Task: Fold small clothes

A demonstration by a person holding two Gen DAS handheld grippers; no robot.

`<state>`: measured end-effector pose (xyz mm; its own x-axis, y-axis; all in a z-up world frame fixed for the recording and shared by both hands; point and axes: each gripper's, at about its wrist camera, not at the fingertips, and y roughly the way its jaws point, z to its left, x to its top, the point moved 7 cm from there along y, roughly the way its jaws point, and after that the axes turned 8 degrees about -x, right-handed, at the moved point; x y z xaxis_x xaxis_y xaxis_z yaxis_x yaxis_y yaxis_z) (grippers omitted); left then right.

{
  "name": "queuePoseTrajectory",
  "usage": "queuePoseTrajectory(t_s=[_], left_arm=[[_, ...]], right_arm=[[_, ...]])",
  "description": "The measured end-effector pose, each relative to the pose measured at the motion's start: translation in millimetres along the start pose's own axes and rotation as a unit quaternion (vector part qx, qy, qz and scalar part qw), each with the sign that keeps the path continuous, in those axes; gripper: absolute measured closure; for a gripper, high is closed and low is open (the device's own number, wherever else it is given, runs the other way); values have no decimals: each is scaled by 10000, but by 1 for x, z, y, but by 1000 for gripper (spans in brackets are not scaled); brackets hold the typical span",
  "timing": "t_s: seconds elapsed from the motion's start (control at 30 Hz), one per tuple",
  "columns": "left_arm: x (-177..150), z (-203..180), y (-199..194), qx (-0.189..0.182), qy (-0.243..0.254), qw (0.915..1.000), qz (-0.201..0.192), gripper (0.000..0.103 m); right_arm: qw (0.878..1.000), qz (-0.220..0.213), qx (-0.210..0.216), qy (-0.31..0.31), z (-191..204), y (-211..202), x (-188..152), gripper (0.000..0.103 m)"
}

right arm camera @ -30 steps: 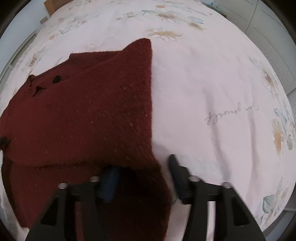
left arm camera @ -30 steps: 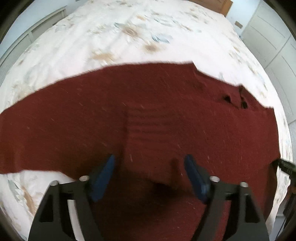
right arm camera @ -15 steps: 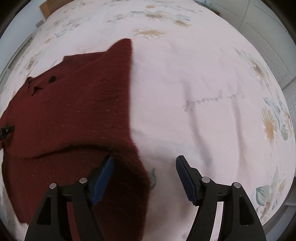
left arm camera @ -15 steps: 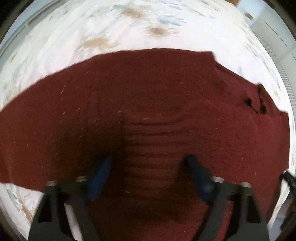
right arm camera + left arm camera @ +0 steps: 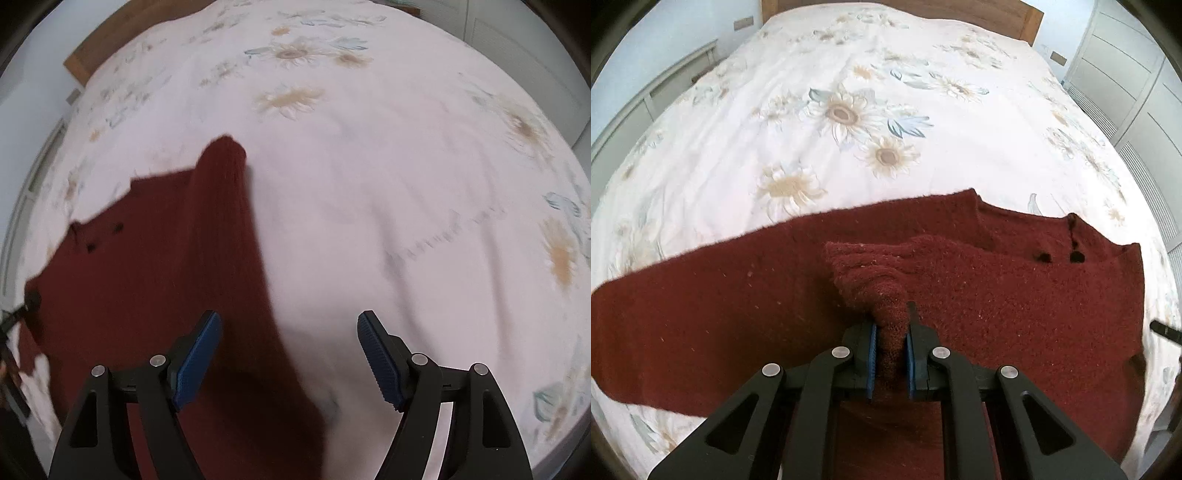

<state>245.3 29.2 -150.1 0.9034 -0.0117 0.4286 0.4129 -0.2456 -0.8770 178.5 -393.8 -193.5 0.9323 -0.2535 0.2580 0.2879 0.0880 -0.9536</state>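
Left wrist view: I am holding my left tongs [image 5: 889, 350] pinched together on a bunched fold of a dark red knitted sweater [image 5: 1015, 302], the wool rising in a ridge between the blue pads. The sweater is lying spread across the near part of a bed covered in a white duvet [image 5: 849, 110] printed with sunflowers. One sleeve is stretching out flat to the left, and small dark buttons [image 5: 1043, 256] are showing near the neckline at the right. A wooden headboard [image 5: 997, 11] is standing at the far end of the bed, with white wardrobe doors [image 5: 1126, 74] to the right.

Right wrist view, somewhat blurred: my right tongs [image 5: 289, 354] are standing wide apart and opening, gripping nothing. The sweater's right edge is lying under the gap and beneath the left pad, while the right pad is hanging over bare duvet.
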Motion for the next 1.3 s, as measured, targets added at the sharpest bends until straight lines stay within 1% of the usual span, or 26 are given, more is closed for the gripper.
queuePoseTrajectory(t_s=[0.17,0.2,0.23,0.27,0.3,0.33,0.37,0.4,0.5,0.53,0.6,0.63,0.7,0.8,0.83,0.87,0.9,0.93,0.97,1.0,1.03,1.1,1.13,1.17,1.2,1.3], left_arm=[[-7,4,2,110,97,9999,35,93],[-6,4,5,116,91,9999,53,93],[-6,2,11,120,78,9999,71,93],[-7,4,11,112,72,9999,87,93],[-6,5,11,92,80,9999,93,93],[-5,3,12,85,122,9999,76,93],[-6,3,12,111,167,9998,57,93],[-6,1,14,132,235,9996,32,93],[-8,0,19,109,209,9997,89,93],[-10,1,21,152,220,9996,108,92],[-17,7,34,331,260,9988,249,92],[-20,10,40,371,248,9985,320,92],[-24,13,45,386,277,9985,280,91],[-24,10,43,505,449,9976,163,85],[-23,8,42,535,486,9973,151,77],[-22,8,39,593,498,9969,157,72],[-21,8,34,636,495,9967,136,62],[-19,7,31,635,498,9967,91,55],[-17,6,24,652,514,9965,-11,52],[-16,4,19,659,523,9964,-77,40],[-15,1,15,642,539,9964,-147,19],[-14,-12,6,561,647,9959,-290,1],[-14,-21,2,515,747,9953,-343,1],[-14,-29,1,505,808,9948,-365,1],[-15,-34,0,499,827,9946,-375,1],[-19,-55,1,386,919,9940,-457,1]], right_arm=[[9997,225,108,47,22,32,14,24],[9997,251,67,20,24,37,16,24],[9997,236,-38,-34,24,39,17,32],[9994,215,-197,-162,25,40,17,60],[9993,184,-191,-268,28,38,17,78],[9991,161,-240,-298,30,37,19,78],[9989,124,-310,-338,30,35,20,83],[9987,58,-369,-349,29,32,22,85],[9987,-155,-455,-194,24,22,24,86],[9978,-219,-580,-241,24,20,23,87],[9960,-120,-792,-388,23,31,18,87],[9958,-88,-821,-402,22,34,16,87],[9951,-130,-879,-437,23,40,14,86],[9928,-229,-982,-645,31,37,14,81],[9925,-268,-995,-660,32,33,14,78],[9923,-329,-997,-654,32,28,14,70],[9918,-419,-1007,-662,35,22,15,51],[9909,-542,-1022,-688,39,15,16,38],[9902,-662,-999,-719,44,8,16,19],[9893,-819,-912,-792,53,-1,14,18],[9885,-901,-868,-847,57,-7,11,18],[9860,-1047,-787,-1029,78,-14,4,15],[9852,-1086,-746,-1093,83,-16,1,12],[9844,-1119,-676,-1176,94,-18,-4,3],[9836,-1147,-581,-1263,106,-19,-10,0],[9806,-1221,-463,-1463,134,-13,-23,0]])
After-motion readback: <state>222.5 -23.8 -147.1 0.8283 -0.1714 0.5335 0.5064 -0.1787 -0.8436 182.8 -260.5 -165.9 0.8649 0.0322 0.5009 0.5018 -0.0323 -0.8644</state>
